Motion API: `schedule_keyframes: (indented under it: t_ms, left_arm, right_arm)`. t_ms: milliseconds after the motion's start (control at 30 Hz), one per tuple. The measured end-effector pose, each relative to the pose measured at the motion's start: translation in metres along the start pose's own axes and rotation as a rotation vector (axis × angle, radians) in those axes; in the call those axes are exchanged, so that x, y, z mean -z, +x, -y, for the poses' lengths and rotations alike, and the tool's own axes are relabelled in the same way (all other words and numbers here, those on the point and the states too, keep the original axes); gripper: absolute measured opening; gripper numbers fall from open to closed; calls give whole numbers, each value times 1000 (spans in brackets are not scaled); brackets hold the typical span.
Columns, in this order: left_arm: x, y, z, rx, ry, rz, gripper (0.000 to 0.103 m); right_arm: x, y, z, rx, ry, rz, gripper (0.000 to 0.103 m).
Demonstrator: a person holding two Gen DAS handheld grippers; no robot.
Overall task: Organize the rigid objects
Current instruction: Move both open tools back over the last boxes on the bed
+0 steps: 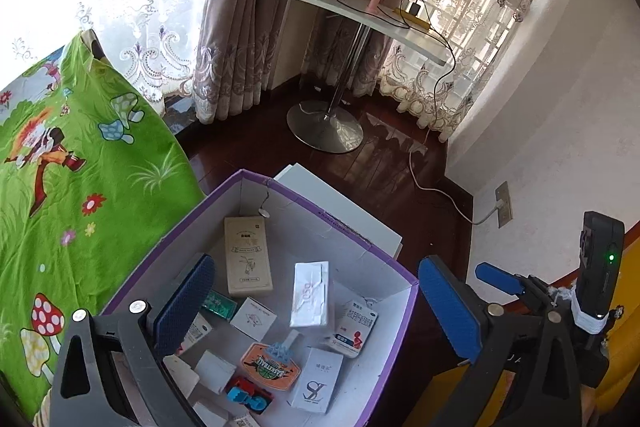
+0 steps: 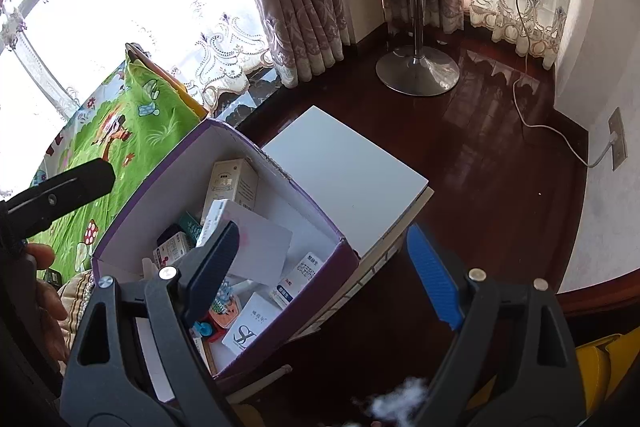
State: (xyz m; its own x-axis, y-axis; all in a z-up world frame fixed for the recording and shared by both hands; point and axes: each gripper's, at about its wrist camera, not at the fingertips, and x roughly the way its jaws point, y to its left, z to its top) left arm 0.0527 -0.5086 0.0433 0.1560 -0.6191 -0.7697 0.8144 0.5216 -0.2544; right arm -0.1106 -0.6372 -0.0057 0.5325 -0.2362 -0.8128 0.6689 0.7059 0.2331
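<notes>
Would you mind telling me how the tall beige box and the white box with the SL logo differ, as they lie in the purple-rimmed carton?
The tall beige box is long and narrow, lying near the carton's far wall; the white SL box is shorter and nearer the camera. The beige box bears a faint plant drawing, the SL box a dark monogram. Both lie flat, face up, in no gripper.

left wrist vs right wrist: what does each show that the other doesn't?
Only left wrist: the right gripper from the side, jaws open and empty, and the orange basketball tag in full.
Only right wrist: a hand at the left edge and the full white board behind the box.
Both: the purple box of small cartons, the green sheet, the pedestal table.
</notes>
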Motion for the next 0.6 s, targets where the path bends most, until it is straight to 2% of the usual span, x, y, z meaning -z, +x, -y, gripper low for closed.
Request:
schedule_keyframes:
  t_ms: [133,433,600]
  left_arm:
    - [5,-16,-12,-31,42,24,103]
    - [26,-56,-52,-85,-39,61,103]
    - [44,-85,-76,-118,-68,100,103]
  right_arm:
    - [0,1,-9,-11,-22,-9,88]
    - [4,-9,-51,-65,-110,-12,88]
    - [9,-14,-88,-106,-185,-18,88]
